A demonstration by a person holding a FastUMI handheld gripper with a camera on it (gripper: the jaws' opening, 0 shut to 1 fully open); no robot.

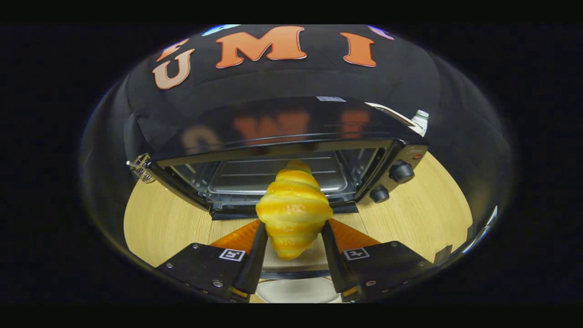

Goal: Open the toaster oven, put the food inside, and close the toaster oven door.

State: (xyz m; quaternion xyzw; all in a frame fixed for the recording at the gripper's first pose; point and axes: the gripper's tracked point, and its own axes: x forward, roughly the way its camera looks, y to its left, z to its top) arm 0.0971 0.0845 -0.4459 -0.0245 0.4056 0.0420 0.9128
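Glossy golden croissant (294,207): pinched between closed gripper (294,228) fingers, nose toward open black toaster oven (291,150), aligned for insertion.

Black cloth wall (282,82), light wooden table (410,214)

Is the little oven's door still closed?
No: the toaster oven stands open, its rack and tray visible inside, just beyond the croissant that the tongs grip on both sides.
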